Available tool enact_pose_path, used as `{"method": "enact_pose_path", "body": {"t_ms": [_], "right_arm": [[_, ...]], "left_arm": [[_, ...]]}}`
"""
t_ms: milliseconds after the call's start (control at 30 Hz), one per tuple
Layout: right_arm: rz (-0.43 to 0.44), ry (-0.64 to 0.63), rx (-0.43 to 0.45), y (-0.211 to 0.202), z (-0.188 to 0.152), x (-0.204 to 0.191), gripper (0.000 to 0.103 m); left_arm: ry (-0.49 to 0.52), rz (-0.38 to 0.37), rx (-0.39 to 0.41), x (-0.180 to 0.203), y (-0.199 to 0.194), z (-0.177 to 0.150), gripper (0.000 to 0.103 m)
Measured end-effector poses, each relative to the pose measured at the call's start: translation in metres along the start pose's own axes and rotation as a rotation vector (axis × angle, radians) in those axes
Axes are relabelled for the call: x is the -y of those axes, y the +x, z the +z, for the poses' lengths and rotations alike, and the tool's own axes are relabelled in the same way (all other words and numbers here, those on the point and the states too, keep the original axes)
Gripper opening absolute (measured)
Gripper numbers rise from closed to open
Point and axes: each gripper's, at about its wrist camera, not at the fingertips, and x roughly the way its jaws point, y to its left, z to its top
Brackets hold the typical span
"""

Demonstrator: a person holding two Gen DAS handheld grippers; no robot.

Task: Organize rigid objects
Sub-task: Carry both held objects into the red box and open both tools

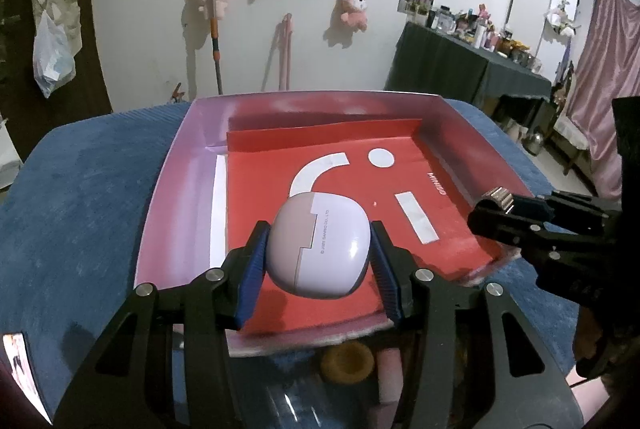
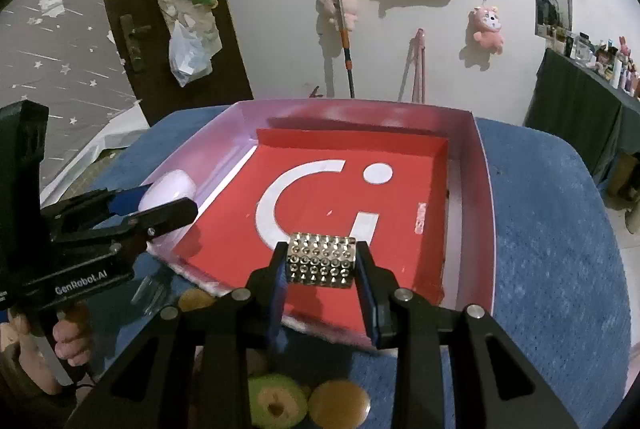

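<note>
My left gripper (image 1: 318, 253) is shut on a lilac earbud case (image 1: 318, 249) and holds it over the near part of a pink box (image 1: 180, 165) with a red lining. My right gripper (image 2: 321, 265) is shut on a silver studded cylinder (image 2: 321, 260) over the box's near edge (image 2: 472, 189). In the left wrist view the right gripper (image 1: 494, 207) shows at the right with the cylinder's end (image 1: 498, 196). In the right wrist view the left gripper (image 2: 160, 207) shows at the left with the case (image 2: 170, 189).
The box sits on a blue cloth-covered table (image 1: 80, 197). Below the grippers lie round yellowish and green items (image 2: 276, 401) and a clear plastic piece (image 2: 152, 289). A white wall with hung plush toys (image 1: 354, 9) is behind; a cluttered dark table (image 1: 472, 57) stands at the right.
</note>
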Motion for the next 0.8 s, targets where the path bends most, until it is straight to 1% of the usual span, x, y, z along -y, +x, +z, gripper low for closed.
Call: {"method": "enact_pose_path", "body": {"t_ms": [267,400,567,667,733,800], "right_arm": [[-0.012,0.023,-0.048,0.028,0.016,0.009,0.034],[-0.015,0.042,-0.099,0.046,0.02,0.016,0.034],[-0.024,0.058,-0.152,0.064,0.023,0.022,0.034],[-0.037,0.059,-0.172,0.071,0.023,0.023,0.034],[-0.045,0.065,-0.193,0.077,0.023,0.025,0.034],[-0.055,0.068,-0.206,0.082,0.023,0.026,0.034]], "left_arm": [[-0.046,0.012,-0.066,-0.014,0.035,0.014,0.047],[-0.075,0.018,-0.108,-0.024,0.052,0.015,0.047],[-0.082,0.033,-0.153,-0.031,0.071,0.015,0.047],[-0.102,0.009,-0.188,-0.035,0.077,0.016,0.047],[-0.087,0.028,-0.222,-0.035,0.083,0.017,0.047],[-0.087,0.026,-0.254,-0.037,0.09,0.018,0.047]]}}
